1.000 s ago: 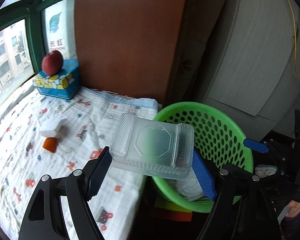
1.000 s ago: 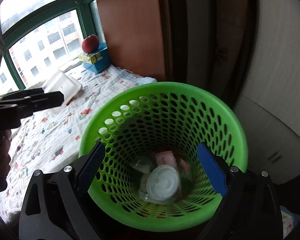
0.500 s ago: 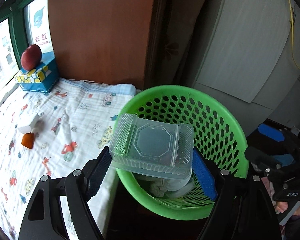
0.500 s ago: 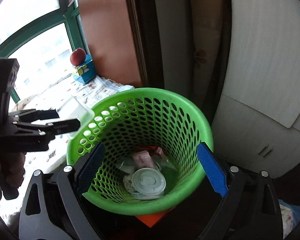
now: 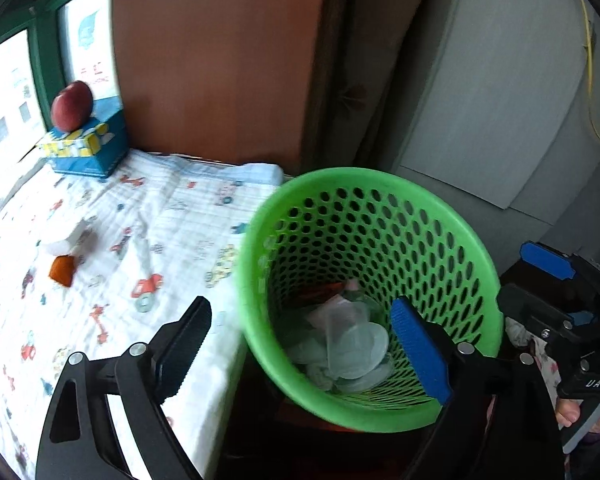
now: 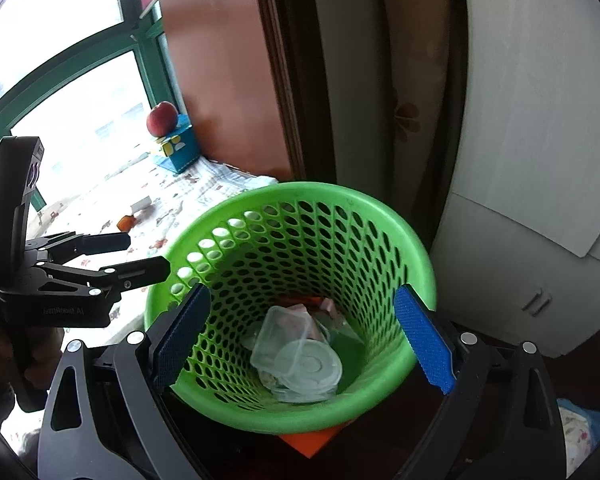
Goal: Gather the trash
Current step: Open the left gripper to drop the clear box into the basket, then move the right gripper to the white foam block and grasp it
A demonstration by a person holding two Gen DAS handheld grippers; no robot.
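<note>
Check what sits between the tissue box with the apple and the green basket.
Printed cloth only, bare apart from a white scrap and an orange piece off toward the window side. Left wrist view shows it from tissue box to basket.

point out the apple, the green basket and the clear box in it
apple (image 5: 71, 105), left wrist view, middle of its red skin
green basket (image 6: 422, 258), right wrist view, right rim
clear box (image 6: 282, 334), right wrist view, its top face

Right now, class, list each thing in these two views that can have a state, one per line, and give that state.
left gripper: open, holding nothing.
right gripper: open, holding nothing.
green basket: upright, holding trash.
clear plastic box: lying in the basket.
round clear lid: lying in the basket beside the box.
apple: resting on the blue box.
orange piece: lying on the printed cloth.
</note>
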